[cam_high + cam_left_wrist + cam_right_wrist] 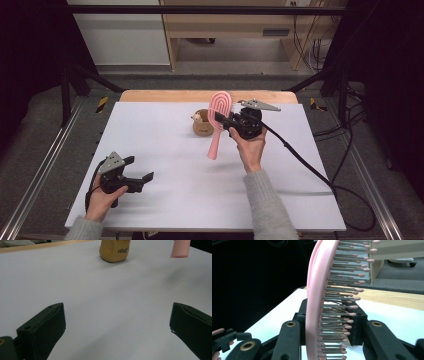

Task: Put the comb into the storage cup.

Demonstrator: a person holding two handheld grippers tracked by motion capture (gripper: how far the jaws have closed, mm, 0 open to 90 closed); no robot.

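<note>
Above the white table (165, 145), the right gripper (223, 121) is clenching a pink hairbrush (218, 120) upright, apparently for the brown cup (201, 123), while the left gripper (142, 178) is waiting released.

A lab: metal frame rails (35, 165), floor cables (350, 200), white table (165, 150).

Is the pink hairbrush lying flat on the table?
No, the right gripper holds the pink hairbrush up in the air, its handle hanging above the table.
</note>
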